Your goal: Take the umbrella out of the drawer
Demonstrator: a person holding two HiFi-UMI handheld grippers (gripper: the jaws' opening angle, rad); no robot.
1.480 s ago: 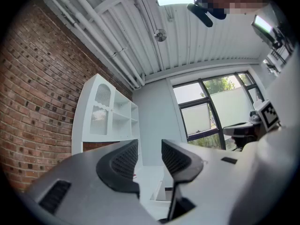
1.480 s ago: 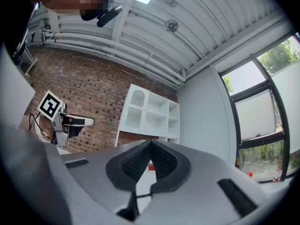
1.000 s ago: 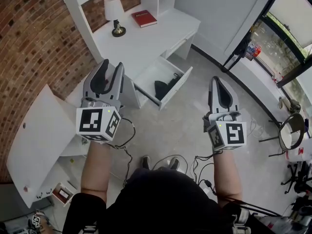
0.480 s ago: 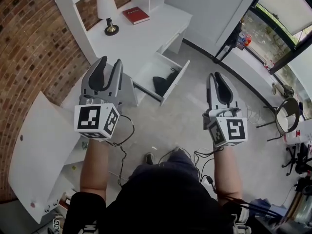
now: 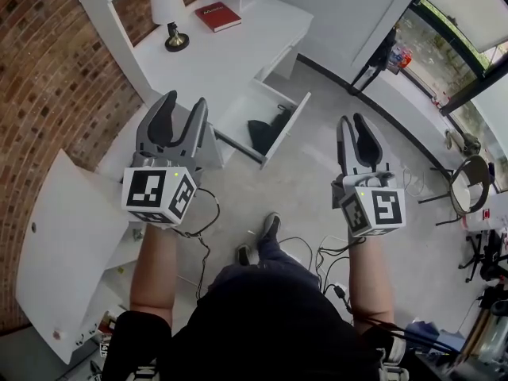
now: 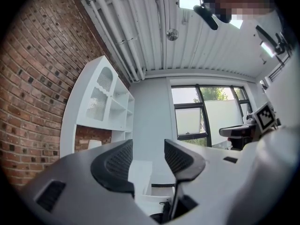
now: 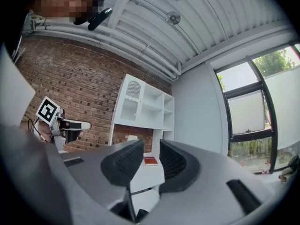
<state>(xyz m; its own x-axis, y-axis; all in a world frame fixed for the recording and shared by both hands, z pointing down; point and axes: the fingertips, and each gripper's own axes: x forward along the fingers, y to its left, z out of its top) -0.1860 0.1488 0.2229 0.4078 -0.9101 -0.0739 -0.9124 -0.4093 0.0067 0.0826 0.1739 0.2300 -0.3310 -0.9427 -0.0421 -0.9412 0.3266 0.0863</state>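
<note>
Approach step is judged to be in hand. The umbrella (image 5: 266, 129) is not yet reached. It is seen as a dark bundle lying inside the open drawer (image 5: 290, 124) of the white desk (image 5: 230, 58), well ahead of both tools.

The left gripper (image 5: 183, 103) is held level. Its jaws are apart, have just been opening, and nothing is held between them (only the room is seen through the gap). The right gripper (image 5: 353, 122) is also held level, with its jaws parted by a narrow gap and empty.

To be done well:
- One gripper should be brought in over the drawer's open top, with the jaws widened before entry.
- The bundle is best taken across its thick middle, not by a loose fold.
- Fabric is likely to sag, so a straight lift is advised until the drawer front is cleared.

Edges:
- The drawer front and side walls are to be avoided on the way in and out.
- The desk edge is judged to sit close above the drawer's rear.
- A white door panel (image 5: 63, 236) is swung open near the left arm.
- Cables (image 5: 305, 252) are trailed on the floor by the person's foot (image 5: 268, 228) (a snag risk).

Open floor is seen between the person and the drawer, with most room on the right side.
</note>
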